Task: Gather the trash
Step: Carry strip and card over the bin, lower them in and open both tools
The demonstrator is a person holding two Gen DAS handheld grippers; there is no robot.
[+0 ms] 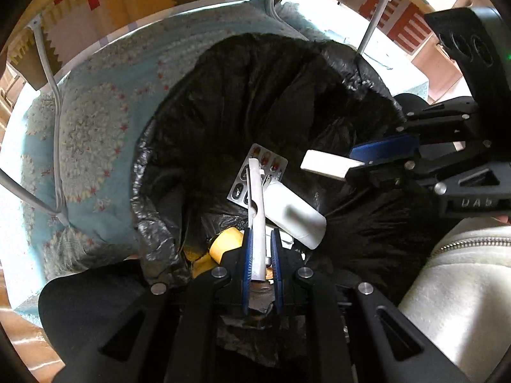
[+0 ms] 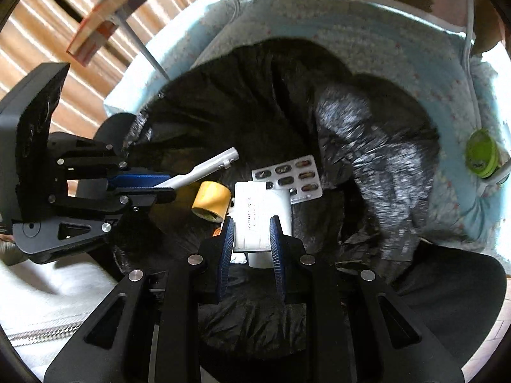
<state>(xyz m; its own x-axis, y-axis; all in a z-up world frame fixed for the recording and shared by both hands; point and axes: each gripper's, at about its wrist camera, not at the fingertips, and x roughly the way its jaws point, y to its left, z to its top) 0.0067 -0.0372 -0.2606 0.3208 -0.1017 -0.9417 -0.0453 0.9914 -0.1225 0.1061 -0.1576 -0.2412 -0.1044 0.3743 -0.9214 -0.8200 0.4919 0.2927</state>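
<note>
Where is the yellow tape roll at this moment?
The yellow tape roll lies inside the black trash bag, in the right wrist view just left of the small white box held in the right gripper.

Crinkly black plastic trash bag (image 1: 255, 95) sits on a pale blue quilt (image 1: 95, 134) with flower medallions. There's a yellow tape roll (image 2: 212, 201) and a silver pill blister pack (image 2: 289, 175) with dark capsules inside.

Clamped trash (image 1: 257, 198) over black bag (image 1: 249, 95)
</note>
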